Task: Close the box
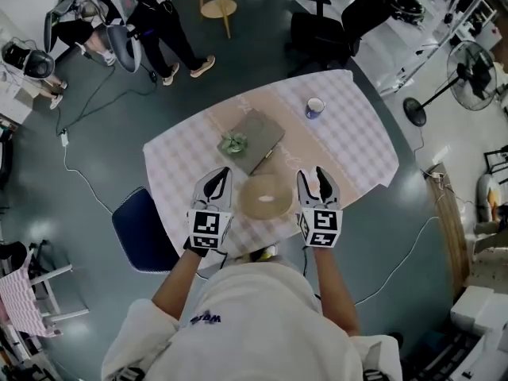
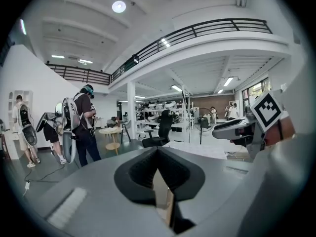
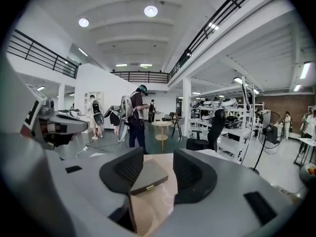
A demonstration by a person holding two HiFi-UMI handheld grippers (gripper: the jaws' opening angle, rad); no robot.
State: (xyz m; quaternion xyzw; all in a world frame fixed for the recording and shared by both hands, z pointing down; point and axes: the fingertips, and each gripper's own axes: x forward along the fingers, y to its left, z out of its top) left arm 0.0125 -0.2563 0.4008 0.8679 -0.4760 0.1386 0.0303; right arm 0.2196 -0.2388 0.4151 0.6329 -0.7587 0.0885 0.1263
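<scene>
Left claw (image 1: pixel 217 179) is pinched shut on nothing and right claw (image 1: pixel 311 175) gapes empty, both over a pale checked tablecloth (image 1: pixel 357 149) in a grey-floored workshop. The flat grey latched box (image 1: pixel 258 139) lies mid-table, lid down. A round tan woven disc (image 1: pixel 264 197) lies between it and the claws, with a green leafy clump (image 1: pixel 233 143) touching its side.

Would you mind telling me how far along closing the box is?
Done: the box lies shut, lid flat. In hand: nothing; the left gripper and right gripper hang empty above the table, the right's jaws apart. Left: probably nothing, though I cannot tell whether the clasp is fastened.
</scene>
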